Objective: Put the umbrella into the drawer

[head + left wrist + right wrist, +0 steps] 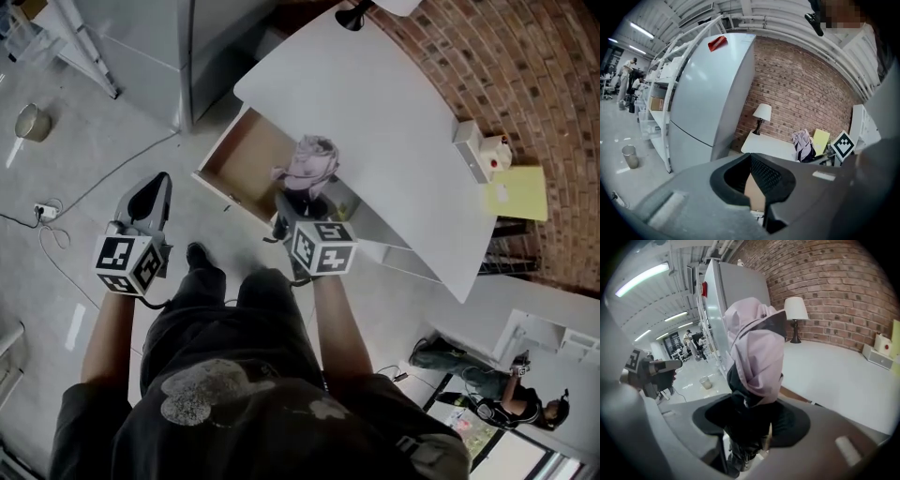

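A folded umbrella [309, 164] with a pink canopy and black lower part stands upright in my right gripper [295, 204], which is shut on its dark lower end. It hangs over the right end of the open wooden drawer [246, 155] of a white desk [375, 103]. In the right gripper view the umbrella [757, 352] rises from between the jaws of the right gripper [750, 425]. My left gripper [157, 187] hangs over the floor left of the drawer, its black jaws together with nothing in them. In the left gripper view the left gripper [751, 164] faces the desk, and the umbrella [802, 144] shows at the right.
A tall grey cabinet [712, 84] stands left of the desk, against the brick wall. On the desk are a lamp [796, 310], a white box [473, 150] and a yellow sheet [516, 192]. A metal bin [33, 122] and a cable [56, 234] lie on the floor at left.
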Motion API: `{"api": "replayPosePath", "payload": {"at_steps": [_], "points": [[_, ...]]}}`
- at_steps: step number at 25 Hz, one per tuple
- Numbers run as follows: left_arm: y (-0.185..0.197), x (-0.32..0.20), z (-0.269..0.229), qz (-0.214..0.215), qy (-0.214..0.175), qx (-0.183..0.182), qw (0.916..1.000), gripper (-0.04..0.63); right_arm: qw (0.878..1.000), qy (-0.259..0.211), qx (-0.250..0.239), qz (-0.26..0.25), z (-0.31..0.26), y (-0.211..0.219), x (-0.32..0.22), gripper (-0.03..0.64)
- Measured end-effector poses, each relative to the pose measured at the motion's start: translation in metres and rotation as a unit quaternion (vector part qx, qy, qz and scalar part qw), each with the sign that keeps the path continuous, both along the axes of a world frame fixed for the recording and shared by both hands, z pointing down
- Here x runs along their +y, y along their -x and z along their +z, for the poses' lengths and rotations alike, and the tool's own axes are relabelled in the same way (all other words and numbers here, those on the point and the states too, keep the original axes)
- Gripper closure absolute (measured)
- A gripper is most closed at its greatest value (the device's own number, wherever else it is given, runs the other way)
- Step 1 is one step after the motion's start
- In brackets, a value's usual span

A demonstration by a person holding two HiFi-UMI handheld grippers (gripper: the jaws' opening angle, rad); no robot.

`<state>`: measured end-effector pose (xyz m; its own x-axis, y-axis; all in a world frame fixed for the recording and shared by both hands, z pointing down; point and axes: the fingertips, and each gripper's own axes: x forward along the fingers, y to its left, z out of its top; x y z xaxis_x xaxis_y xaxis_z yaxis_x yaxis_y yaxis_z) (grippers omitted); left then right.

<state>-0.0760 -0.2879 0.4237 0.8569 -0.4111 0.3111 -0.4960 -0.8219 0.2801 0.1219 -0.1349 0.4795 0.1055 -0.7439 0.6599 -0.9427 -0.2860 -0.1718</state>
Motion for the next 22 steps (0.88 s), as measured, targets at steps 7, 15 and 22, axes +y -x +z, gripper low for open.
{"api": "replayPosePath", "payload": {"at_steps": [7,15,22], "points": [[-0.021,0.002,0.035,0.017,0.031,-0.019,0.9992,0.584,0.999,0.035,0.005,-0.040,0.041,0.004,-0.012,0.382],[-0.011,-0.010,0.070,-0.063,0.039,-0.040,0.9964,0.584,0.983,0.079,0.038,-0.159,0.102,0.018,-0.047,0.382],[0.003,-0.014,0.106,-0.118,0.036,-0.056,0.9908,0.584,0.975,0.091,0.018,-0.203,0.155,0.022,-0.076,0.382]]}}
